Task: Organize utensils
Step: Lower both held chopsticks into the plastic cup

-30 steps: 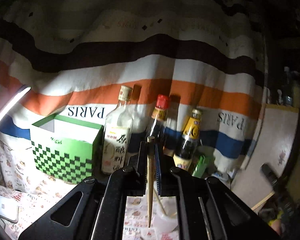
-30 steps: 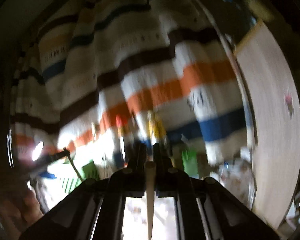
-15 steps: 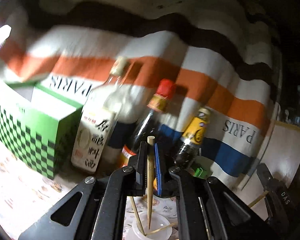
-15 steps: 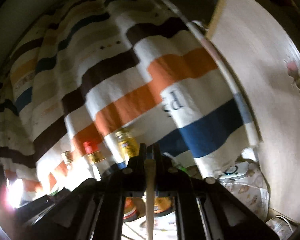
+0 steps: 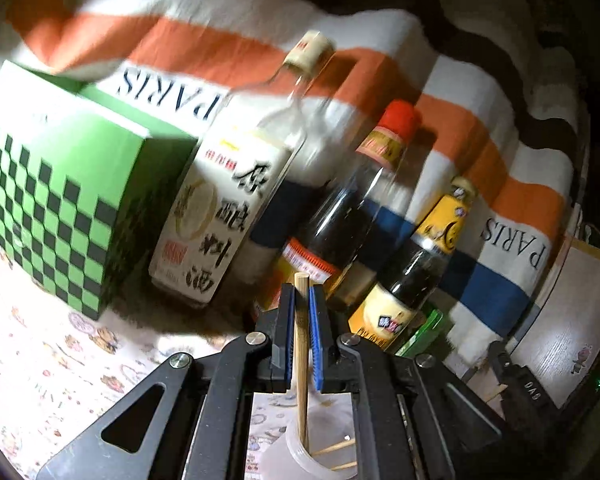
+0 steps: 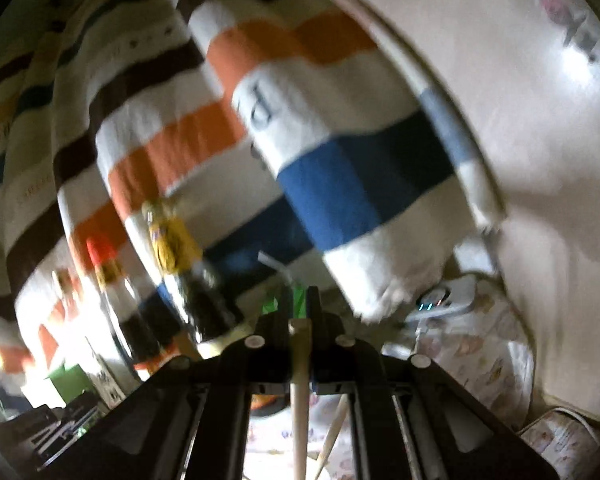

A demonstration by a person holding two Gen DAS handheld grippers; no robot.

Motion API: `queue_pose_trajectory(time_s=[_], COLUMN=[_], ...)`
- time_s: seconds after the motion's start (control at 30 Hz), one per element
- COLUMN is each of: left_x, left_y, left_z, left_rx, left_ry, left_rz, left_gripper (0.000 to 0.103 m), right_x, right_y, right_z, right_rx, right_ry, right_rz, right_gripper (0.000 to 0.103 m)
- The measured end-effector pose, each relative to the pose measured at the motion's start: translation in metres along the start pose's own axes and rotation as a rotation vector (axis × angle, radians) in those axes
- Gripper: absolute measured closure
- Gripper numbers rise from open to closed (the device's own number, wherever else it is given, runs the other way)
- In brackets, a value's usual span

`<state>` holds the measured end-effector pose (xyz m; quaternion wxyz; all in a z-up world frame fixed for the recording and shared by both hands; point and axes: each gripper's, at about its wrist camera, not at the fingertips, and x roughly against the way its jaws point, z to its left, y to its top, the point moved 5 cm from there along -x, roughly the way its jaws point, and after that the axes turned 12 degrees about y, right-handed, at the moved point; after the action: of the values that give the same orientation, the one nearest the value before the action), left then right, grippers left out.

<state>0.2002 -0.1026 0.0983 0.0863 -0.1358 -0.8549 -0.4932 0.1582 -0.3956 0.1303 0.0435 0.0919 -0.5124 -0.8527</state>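
Note:
My left gripper (image 5: 301, 292) is shut on a wooden chopstick (image 5: 300, 360) held upright between its blue pads. The stick's lower end hangs at the mouth of a translucent white cup (image 5: 296, 456), whether inside it I cannot tell. Two more chopsticks (image 5: 334, 447) lean in the cup. My right gripper (image 6: 300, 296) is shut on a second wooden chopstick (image 6: 300, 392), also upright. Another thin stick (image 6: 334, 432) leans just right of it. In the left wrist view the right gripper's black body (image 5: 518, 384) shows at the lower right.
A green checkered box (image 5: 60, 200) stands at the left. Beside it are a clear bottle with a white label (image 5: 228, 216), a dark red-capped bottle (image 5: 352, 216) and a yellow-labelled bottle (image 5: 420, 264). A striped cloth (image 5: 480, 120) hangs behind. A white device (image 6: 444, 300) lies at the right.
Both grippers have sunk and come nearer to the bottles, rolling as they went. The cup with its sticks has come into view under the left chopstick. Both grips are unchanged.

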Motion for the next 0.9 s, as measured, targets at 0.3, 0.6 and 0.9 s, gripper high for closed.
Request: queue_pose_trajectory(time_s=[0.3, 0.6, 0.9], left_x=[-0.025, -0.04, -0.045], left_y=[-0.015, -0.026, -0.036], left_z=[0.015, 0.022, 0.012], left_rx=[0.034, 0.034, -0.039], left_ry=[0.0, 0.017, 0.043], left_rz=[0.097, 0.156, 0.159], left_gripper=[0.096, 0.095, 0.095], right_x=[-0.027, -0.034, -0.042], right_y=[-0.043, -0.056, -0.059], right_z=[-0.006, -0.005, -0.01], right_rx=[-0.013, -0.006, 0.008], right_ry=[-0.018, -0.009, -0.052], right_rz=[0.139, 0.194, 0.217], right_gripper=[0.098, 0.097, 0.096])
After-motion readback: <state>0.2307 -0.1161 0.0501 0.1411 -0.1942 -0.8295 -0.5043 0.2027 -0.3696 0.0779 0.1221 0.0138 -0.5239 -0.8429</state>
